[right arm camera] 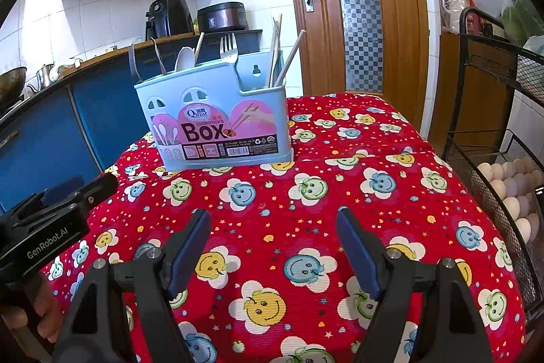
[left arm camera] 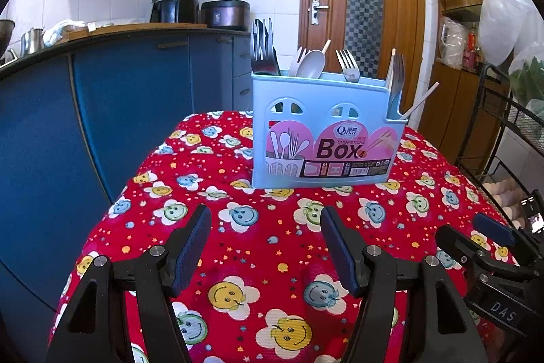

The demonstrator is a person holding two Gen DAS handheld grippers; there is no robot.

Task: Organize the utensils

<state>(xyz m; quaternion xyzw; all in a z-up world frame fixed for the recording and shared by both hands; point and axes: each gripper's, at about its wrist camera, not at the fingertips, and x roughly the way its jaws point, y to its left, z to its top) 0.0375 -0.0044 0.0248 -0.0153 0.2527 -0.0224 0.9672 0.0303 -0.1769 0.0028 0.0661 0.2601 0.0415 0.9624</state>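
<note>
A light blue chopsticks box [left arm camera: 323, 131] stands upright on the red smiley-flower tablecloth [left arm camera: 258, 244]; it also shows in the right wrist view [right arm camera: 217, 114]. Forks [left arm camera: 347, 65], a white spoon [left arm camera: 311, 63], dark utensils [left arm camera: 263, 51] and chopsticks [left arm camera: 420, 101] stand in its compartments. My left gripper [left arm camera: 265, 223] is open and empty, short of the box. My right gripper [right arm camera: 273, 227] is open and empty, nearer the table's front. Each gripper shows at the edge of the other's view: the right one [left arm camera: 489, 237] and the left one [right arm camera: 68, 196].
Blue kitchen cabinets [left arm camera: 119, 104] with a counter, air fryer [left arm camera: 173, 2] and rice cooker [left arm camera: 226, 14] stand at the left. A wooden door [left arm camera: 363, 2] is behind the table. A black wire rack [right arm camera: 503, 138] with eggs [right arm camera: 510, 189] stands close at the right.
</note>
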